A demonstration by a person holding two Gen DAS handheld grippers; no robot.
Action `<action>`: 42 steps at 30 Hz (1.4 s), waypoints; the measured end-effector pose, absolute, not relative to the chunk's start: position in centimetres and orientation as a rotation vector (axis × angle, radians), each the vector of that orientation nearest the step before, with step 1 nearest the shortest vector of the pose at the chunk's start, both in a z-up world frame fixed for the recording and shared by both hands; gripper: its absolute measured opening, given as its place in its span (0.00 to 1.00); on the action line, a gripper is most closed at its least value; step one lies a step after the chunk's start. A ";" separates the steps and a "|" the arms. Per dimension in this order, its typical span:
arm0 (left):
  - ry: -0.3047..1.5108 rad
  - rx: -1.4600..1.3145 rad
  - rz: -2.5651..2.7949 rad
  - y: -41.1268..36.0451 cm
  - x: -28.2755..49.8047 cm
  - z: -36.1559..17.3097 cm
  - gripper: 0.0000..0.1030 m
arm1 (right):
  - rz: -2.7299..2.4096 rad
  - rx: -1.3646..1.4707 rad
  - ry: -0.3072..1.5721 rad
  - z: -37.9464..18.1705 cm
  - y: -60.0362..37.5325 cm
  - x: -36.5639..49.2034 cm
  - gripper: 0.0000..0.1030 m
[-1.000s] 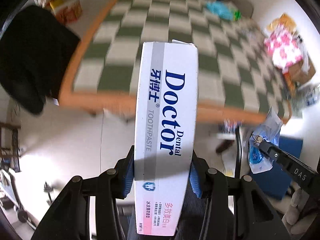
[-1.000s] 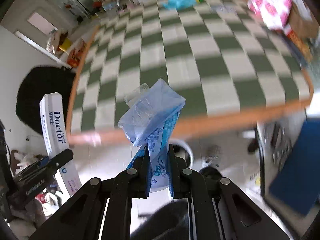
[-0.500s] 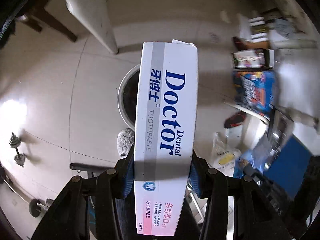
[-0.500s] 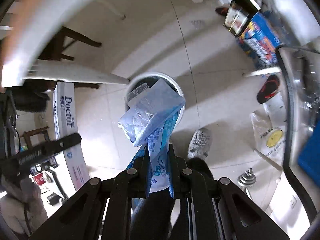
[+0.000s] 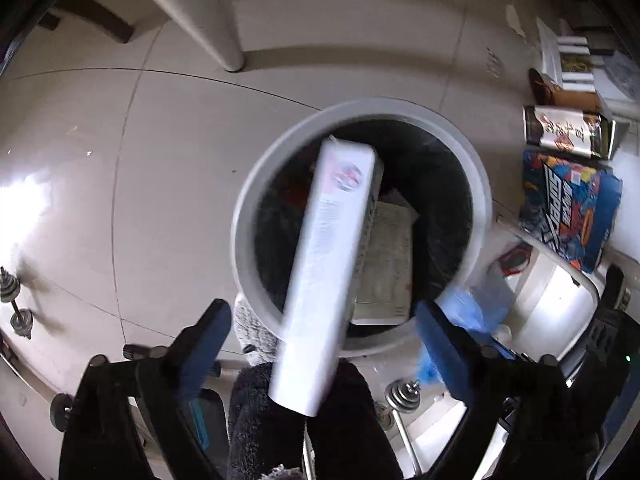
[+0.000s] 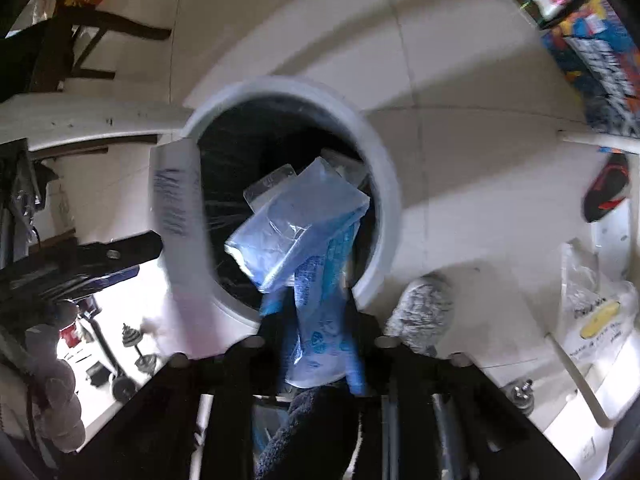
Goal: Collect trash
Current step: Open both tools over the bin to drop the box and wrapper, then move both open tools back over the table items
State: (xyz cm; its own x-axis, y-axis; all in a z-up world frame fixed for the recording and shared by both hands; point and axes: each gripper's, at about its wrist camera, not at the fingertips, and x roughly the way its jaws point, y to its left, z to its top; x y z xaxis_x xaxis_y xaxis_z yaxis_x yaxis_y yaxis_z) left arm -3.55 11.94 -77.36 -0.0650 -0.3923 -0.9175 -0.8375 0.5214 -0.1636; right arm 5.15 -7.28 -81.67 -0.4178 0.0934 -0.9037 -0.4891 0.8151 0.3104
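White toothpaste box (image 5: 328, 264) is falling free between my left gripper (image 5: 320, 336) jaws, wide apart, above the bin (image 5: 256, 184). Right gripper (image 6: 316, 336) jaws clamp the blue wrapper (image 6: 296, 220); I judge its release comes next.

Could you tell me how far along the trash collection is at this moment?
Done: paper already lies in the bin. In hand: the left gripper is open, the toothpaste box dropping binward; the right gripper grips the blue wrapper. Left: dropping that wrapper.
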 end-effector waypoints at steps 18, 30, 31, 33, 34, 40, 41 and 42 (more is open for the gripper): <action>1.626 -0.697 0.630 9.4 -6.6 -67.5 0.97 | 0.612 -0.503 1.679 -74.7 -6.8 2.8 0.99; 1.577 -0.655 0.617 6.6 -7.7 -57.4 0.97 | 0.572 -0.481 1.604 -63.8 -9.1 2.5 0.99; 1.575 -0.656 0.607 6.3 -8.0 -56.2 0.97 | 0.573 -0.477 1.603 -62.7 -9.4 2.4 0.99; 1.572 -0.650 0.598 5.9 -8.2 -54.4 0.97 | 0.574 -0.470 1.599 -60.4 -9.9 2.1 0.99; 1.569 -0.649 0.590 5.6 -8.4 -53.4 0.97 | 0.574 -0.471 1.597 -59.5 -10.1 2.0 0.99; 1.551 -0.644 0.556 4.5 -9.3 -46.8 0.97 | 0.579 -0.437 1.583 -51.6 -11.6 0.6 0.99; 1.544 -0.636 0.555 4.3 -9.5 -45.5 0.97 | 0.577 -0.431 1.581 -50.5 -11.7 0.4 0.98; 1.537 -0.626 0.557 4.2 -9.7 -44.0 0.97 | 0.578 -0.419 1.577 -48.6 -12.0 0.3 0.98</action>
State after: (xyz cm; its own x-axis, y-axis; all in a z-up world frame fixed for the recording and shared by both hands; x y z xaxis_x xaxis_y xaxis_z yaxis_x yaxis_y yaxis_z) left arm -9.70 4.22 -43.96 -0.0277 -0.0573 -0.9980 -0.6830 0.7300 -0.0229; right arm 0.25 -11.99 -48.63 -0.0919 0.0740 -0.9930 -0.5852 0.8028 0.1140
